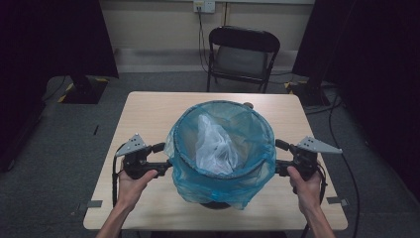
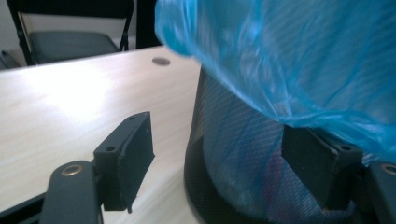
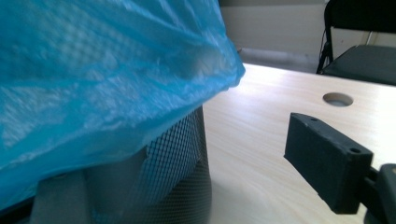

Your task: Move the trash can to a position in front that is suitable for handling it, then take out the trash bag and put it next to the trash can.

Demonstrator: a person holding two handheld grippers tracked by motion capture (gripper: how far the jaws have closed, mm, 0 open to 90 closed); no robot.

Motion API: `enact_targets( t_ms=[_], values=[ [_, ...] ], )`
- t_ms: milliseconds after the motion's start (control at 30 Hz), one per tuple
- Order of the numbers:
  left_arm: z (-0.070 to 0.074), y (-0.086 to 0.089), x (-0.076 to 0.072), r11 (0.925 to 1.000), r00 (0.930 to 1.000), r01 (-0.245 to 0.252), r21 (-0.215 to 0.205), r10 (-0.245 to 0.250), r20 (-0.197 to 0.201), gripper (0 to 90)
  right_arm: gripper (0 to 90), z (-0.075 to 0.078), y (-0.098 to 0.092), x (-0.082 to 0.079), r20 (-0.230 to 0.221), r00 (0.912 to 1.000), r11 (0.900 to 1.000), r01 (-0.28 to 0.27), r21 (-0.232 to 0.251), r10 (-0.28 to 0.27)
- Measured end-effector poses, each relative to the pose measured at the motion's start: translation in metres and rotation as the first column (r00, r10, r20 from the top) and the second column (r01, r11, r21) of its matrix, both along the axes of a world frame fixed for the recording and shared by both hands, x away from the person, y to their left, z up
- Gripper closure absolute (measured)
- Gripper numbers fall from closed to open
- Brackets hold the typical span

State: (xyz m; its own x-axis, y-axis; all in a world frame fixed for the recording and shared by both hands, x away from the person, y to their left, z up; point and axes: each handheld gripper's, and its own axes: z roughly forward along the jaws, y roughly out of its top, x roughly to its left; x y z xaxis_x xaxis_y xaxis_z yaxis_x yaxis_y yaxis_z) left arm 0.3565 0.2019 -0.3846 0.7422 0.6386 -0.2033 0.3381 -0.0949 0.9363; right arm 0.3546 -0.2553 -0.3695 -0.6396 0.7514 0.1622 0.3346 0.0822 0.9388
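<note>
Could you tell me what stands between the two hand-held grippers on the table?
In the high view, a black mesh bin lined with a blue bag stands between them.

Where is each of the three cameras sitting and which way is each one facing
High view: above the person's side, facing forward and down on the table; both forearms and both grippers show.
Left gripper view: on the left gripper, looking along its open jaws at the mesh bin.
Right gripper view: on the right gripper, looking along its open jaws at the bin under the blue bag.
Shared: both gripper views show bin, bag and tabletop.
</note>
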Motion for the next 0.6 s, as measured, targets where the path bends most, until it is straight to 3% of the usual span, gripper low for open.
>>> enact_targets(
  t_ms=[133,233,267,300,367,400,467,600],
  values=[
    [0.011,0.000,-0.001,1.0000,0.9994,0.000,0.000,0.000,0.034,27.8,20.7,0.009,-0.003,-0.001,0.011,0.9999,1.000,-0.007,0.015,0.006],
    [0.015,-0.001,0.001,0.9998,0.9991,0.016,-0.008,-0.016,0.039,32.4,27.8,0.017,-0.003,-0.001,0.023,0.9996,1.000,-0.015,0.022,0.014],
    [0.016,-0.002,0.001,0.9996,0.9989,0.026,-0.009,-0.026,0.040,37.2,34.6,0.021,-0.003,-0.001,0.033,0.9993,0.999,-0.018,0.029,0.018],
    [0.017,-0.003,0.002,0.9995,0.9986,0.028,-0.012,-0.027,0.045,37.2,34.6,0.021,-0.003,-0.001,0.033,0.9993,0.999,-0.018,0.029,0.018],
    [0.018,-0.004,0.001,0.9976,0.9974,0.055,-0.043,-0.053,0.049,47.3,41.0,0.024,-0.002,-0.001,0.042,0.9987,0.999,-0.031,0.029,0.029],
    [0.019,-0.003,0.001,0.9969,0.9971,0.064,-0.046,-0.062,0.044,53.2,49.6,0.028,0.001,-0.001,0.043,0.9984,0.999,-0.037,0.015,0.037],
    [0.019,-0.003,0.001,0.9958,0.9959,0.077,-0.049,-0.074,0.050,62.6,54.5,0.031,0.002,-0.001,0.047,0.9981,0.999,-0.041,0.017,0.041],
    [0.025,-0.004,-0.001,0.9919,0.9919,0.111,-0.061,-0.107,0.069,72.4,65.1,0.035,0.002,0.000,0.054,0.9963,0.997,-0.070,0.038,0.068]
  ],
)
